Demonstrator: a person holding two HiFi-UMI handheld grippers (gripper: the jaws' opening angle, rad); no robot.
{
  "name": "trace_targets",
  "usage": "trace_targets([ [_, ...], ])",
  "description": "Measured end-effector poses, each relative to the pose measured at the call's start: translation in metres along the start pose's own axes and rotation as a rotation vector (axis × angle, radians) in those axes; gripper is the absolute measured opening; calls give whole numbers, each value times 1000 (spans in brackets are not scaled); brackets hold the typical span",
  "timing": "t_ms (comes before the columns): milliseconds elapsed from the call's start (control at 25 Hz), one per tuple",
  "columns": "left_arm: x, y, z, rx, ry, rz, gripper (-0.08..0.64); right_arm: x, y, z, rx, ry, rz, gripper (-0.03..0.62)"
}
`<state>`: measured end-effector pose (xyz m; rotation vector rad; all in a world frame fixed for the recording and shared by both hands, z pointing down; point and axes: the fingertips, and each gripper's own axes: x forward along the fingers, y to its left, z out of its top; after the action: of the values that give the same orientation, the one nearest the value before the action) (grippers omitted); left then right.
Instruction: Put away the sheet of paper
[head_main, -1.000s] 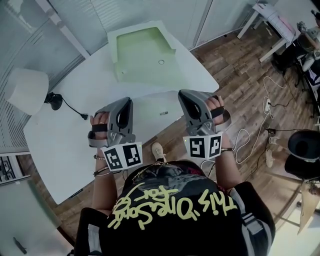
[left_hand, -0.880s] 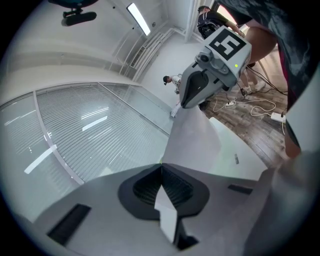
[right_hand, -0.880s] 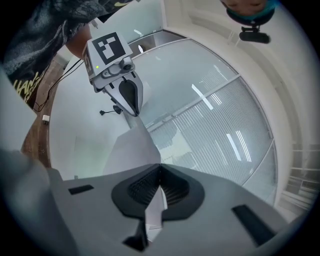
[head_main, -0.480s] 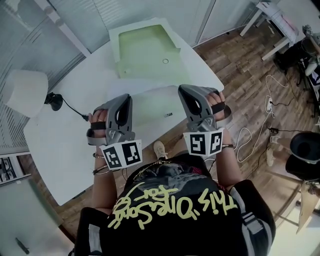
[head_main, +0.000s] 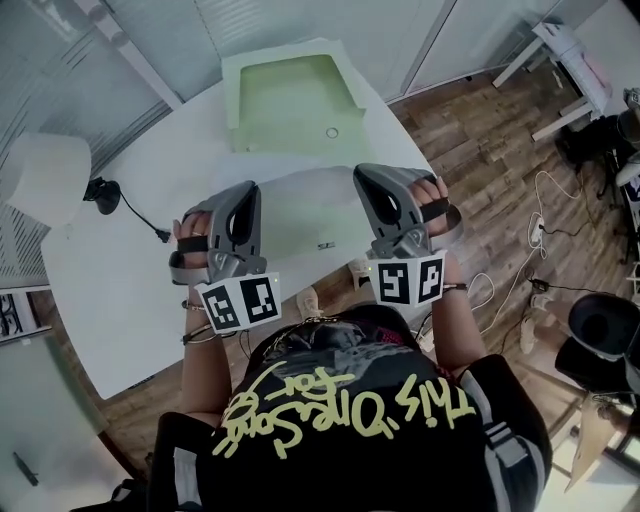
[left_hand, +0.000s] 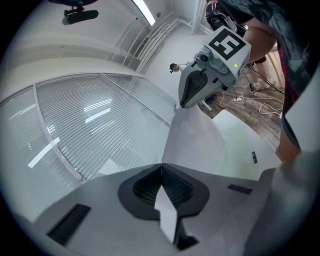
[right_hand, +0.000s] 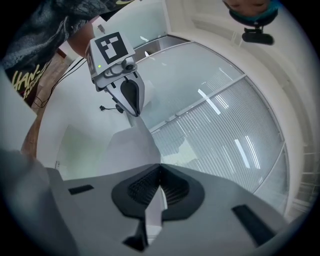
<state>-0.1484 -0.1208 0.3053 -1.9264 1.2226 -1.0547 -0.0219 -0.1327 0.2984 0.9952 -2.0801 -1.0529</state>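
**sheet of paper** (head_main: 300, 205): white, faintly translucent. held up off the white tabletop (head_main: 110, 290), above its near edge, and stretched between the two grippers. one side edge sits in each gripper, and the far edge hangs free toward the middle of the tabletop.

**left gripper** (head_main: 250, 192): jaws clenched on the sheet's left edge. in the left gripper view the paper comes out from between the ribbed pads (left_hand: 172, 187) and runs across to the other gripper. carried in the left hand (head_main: 192, 245). marker cube (head_main: 238, 305) at its rear, toward the person.

**right gripper** (head_main: 365, 178): jaws clenched on the sheet's right edge. the right gripper view shows the paper pinched in the closed jaws and running on to the opposite gripper. carried in the right hand (head_main: 437, 205). second marker cube (head_main: 410, 282) at its rear.

**green tray** (head_main: 285, 100): pale green inside with a white rim, open on top. lies at the far edge of the tabletop, beyond the sheet and apart from it.

**small ring** (head_main: 331, 132): just beside the tray's near right corner.

**white rounded object** (head_main: 48, 180): at the left edge of the tabletop.

**black cable** (head_main: 150, 225): runs from beside that object onto the tabletop.

**wooden floor** (head_main: 480, 130): off the tabletop's right edge.
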Motion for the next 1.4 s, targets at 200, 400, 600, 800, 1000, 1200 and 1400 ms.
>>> trace_targets([
  [200, 21, 9, 8, -16, 27, 27, 6, 18, -20, -13, -32, -38, 17, 8],
  [400, 41, 17, 10, -25, 51, 51, 6, 40, -36, -23, -60, -73, 25, 8],
  [600, 56, 21, 6, -28, 72, 68, 6, 60, -42, -30, -77, -93, 34, 8],
  [800, 64, 21, 0, -29, 95, 64, 6, 73, -43, -34, -75, -105, 46, 8],
  [1000, 76, 21, -2, -29, 99, 59, 6, 84, -46, -40, -81, -109, 47, 8],
  [1200, 80, 21, -6, -40, 104, 60, 6, 90, -46, -40, -79, -111, 53, 8],
  [1400, 82, 9, -11, -57, 124, 31, 6, 89, -37, -46, -61, -105, 75, 8],
])
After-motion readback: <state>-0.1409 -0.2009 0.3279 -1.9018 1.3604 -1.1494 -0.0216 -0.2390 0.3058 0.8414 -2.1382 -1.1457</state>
